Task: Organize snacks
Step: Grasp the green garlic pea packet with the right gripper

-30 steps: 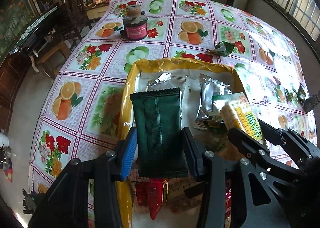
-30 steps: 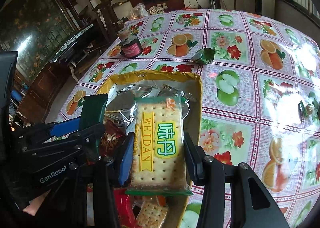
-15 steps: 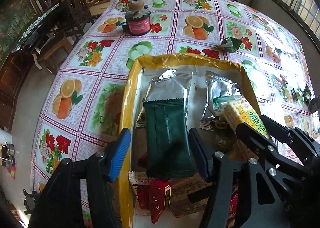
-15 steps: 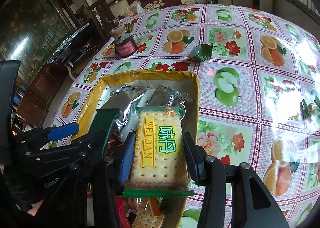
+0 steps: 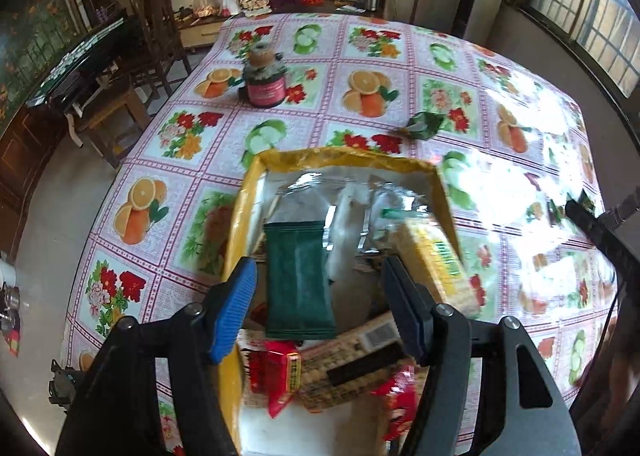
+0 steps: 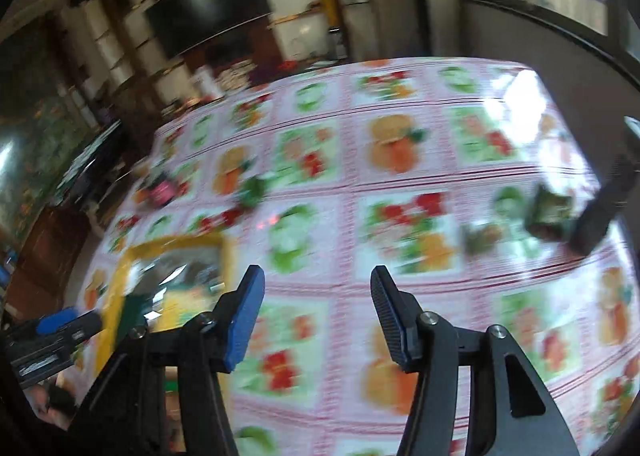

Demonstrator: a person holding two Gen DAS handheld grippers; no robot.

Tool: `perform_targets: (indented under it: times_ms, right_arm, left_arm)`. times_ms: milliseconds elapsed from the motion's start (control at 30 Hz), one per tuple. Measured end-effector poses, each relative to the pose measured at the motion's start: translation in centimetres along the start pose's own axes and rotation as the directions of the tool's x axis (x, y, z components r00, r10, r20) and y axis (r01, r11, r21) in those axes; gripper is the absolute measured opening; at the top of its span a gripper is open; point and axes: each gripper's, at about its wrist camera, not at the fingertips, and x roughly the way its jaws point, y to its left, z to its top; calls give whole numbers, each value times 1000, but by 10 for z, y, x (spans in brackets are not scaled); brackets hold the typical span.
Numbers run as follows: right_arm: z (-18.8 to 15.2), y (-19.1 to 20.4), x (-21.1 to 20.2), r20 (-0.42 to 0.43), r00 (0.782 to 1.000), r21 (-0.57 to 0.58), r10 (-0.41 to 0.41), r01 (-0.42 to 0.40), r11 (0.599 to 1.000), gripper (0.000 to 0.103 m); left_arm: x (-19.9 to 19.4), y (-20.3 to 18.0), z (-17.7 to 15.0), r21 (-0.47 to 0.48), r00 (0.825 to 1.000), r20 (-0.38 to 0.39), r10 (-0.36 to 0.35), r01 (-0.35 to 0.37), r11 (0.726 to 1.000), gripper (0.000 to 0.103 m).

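A yellow-rimmed snack box (image 5: pixel 256 184) sits on the fruit-print tablecloth and holds several packets. A dark green packet (image 5: pixel 298 280) lies in it, and a yellow cracker pack (image 5: pixel 434 256) leans at its right side. My left gripper (image 5: pixel 320 304) hovers open over the box, its jaws wide apart on either side of the green packet and not touching it. My right gripper (image 6: pixel 316 316) is open and empty above the cloth, to the right of the box (image 6: pixel 160 248). The right wrist view is blurred. Small green wrapped snacks (image 6: pixel 548 212) lie at the far right.
A dark jar with a pink label (image 5: pixel 264 84) stands at the back of the table. A crumpled green wrapper (image 5: pixel 424 124) lies beyond the box. Red packets (image 5: pixel 280 372) fill the box's near end. Chairs and a dark cabinet stand off the table's left edge.
My left gripper opened and let go of the green packet, which now lies in the box. My right gripper let go of the cracker pack and swung away to the right.
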Motion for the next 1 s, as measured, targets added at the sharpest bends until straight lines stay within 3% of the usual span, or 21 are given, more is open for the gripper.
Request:
perform_targets:
  times_ms: [133, 200, 400, 567, 1000]
  right_arm:
    - [31, -68, 8, 32, 988, 82, -150, 147, 986, 56]
    - [45, -91, 24, -9, 980, 103, -201, 201, 974, 56]
    - [67, -117, 70, -70, 945, 68, -320, 325, 943, 57]
    - [69, -117, 94, -110, 934, 9, -339, 342, 940, 57]
    - [39, -110, 92, -168, 950, 28, -263, 271, 962, 61]
  left_arm:
    - [-6, -27, 0, 37, 999, 6, -34, 34, 999, 68]
    - [-7, -40, -2, 61, 999, 4, -53, 53, 997, 68]
    - [-5, -62, -1, 107, 996, -7, -84, 84, 991, 68]
    - [0, -68, 0, 116, 996, -16, -89, 90, 989, 68]
    - [-3, -77, -3, 126, 995, -16, -97, 98, 987, 68]
